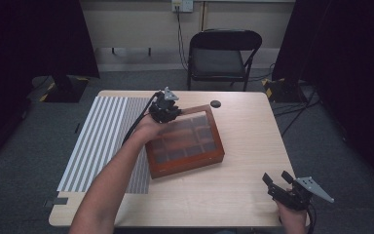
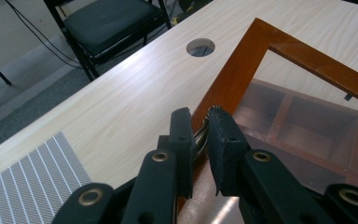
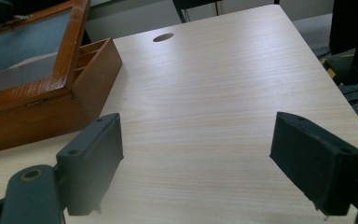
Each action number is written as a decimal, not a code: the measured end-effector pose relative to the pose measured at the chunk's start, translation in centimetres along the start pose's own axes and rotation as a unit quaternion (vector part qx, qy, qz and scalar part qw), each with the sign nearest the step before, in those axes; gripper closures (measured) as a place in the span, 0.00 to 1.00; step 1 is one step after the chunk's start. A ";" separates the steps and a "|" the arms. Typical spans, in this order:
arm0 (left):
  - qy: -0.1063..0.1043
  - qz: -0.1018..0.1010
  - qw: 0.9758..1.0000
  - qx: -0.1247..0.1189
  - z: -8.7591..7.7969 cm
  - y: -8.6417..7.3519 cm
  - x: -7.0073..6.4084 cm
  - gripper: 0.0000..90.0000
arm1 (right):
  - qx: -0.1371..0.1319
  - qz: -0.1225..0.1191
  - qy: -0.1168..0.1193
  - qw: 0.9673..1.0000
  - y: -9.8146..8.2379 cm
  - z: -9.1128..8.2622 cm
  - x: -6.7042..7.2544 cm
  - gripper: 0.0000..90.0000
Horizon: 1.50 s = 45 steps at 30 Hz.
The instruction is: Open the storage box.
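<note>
A brown wooden box with a glass lid and several compartments lies mid-table. My left gripper is at its far left corner. In the left gripper view the jaws are shut on a small metal clasp at the edge of the lid frame. The lid stands slightly raised off the box, and compartments show under it. Near the table's front right corner my right gripper is open and holds nothing.
A striped mat covers the table's left part. A round cable hole sits by the far edge, just right of the box. A black folding chair stands behind the table. Bare tabletop lies right of the box.
</note>
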<state>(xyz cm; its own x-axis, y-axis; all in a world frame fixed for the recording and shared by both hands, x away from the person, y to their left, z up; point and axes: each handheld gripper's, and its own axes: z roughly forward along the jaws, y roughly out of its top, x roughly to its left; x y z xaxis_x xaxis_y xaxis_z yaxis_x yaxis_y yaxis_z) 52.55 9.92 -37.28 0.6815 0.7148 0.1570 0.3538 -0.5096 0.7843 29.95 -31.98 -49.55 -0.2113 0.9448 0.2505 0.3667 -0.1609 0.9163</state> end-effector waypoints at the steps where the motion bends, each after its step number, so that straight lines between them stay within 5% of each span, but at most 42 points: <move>1: -0.002 0.002 1.000 0.001 -0.2 0.1 0.0 0.90 | 0.000 0.000 -0.001 1.000 0.0 0.0 0.0 0.18; 8: 0.003 0.015 1.000 -0.014 -1.4 0.6 -0.6 0.90 | -0.005 0.008 0.019 1.000 0.6 0.1 0.0 0.18; 15: 0.004 0.020 0.999 -0.028 -2.3 0.9 -1.0 0.90 | -0.004 -0.013 0.074 0.997 2.2 1.1 1.9 0.18; 24: 0.006 0.029 0.999 -0.039 -3.3 1.2 -1.5 0.92 | 0.002 -0.051 0.135 0.990 5.3 4.0 4.8 0.19; 26: 0.006 0.018 0.999 -0.041 -3.3 1.3 -1.6 0.92 | -0.002 -0.055 0.143 0.988 6.0 4.7 5.3 0.21; 29: 0.014 0.044 0.998 -0.046 -4.0 1.5 -2.2 0.92 | 0.003 -0.059 0.160 0.985 7.1 6.3 6.1 0.23; 32: 0.005 0.037 0.998 -0.053 -4.2 1.5 -2.1 0.92 | 0.004 -0.062 0.179 0.982 8.4 8.0 6.8 0.25; 45: 0.001 0.038 0.997 -0.063 -5.0 1.9 -2.6 0.93 | 0.056 -0.087 0.200 0.974 11.5 13.3 8.9 0.31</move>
<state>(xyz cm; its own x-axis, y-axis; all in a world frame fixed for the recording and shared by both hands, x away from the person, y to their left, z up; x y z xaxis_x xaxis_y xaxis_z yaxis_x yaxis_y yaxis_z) 48.23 9.51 -33.22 0.7014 0.6777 0.2207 0.2177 -0.4986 0.8391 44.30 -21.62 -40.87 -0.6074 0.7642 0.2170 0.3858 0.0451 0.9215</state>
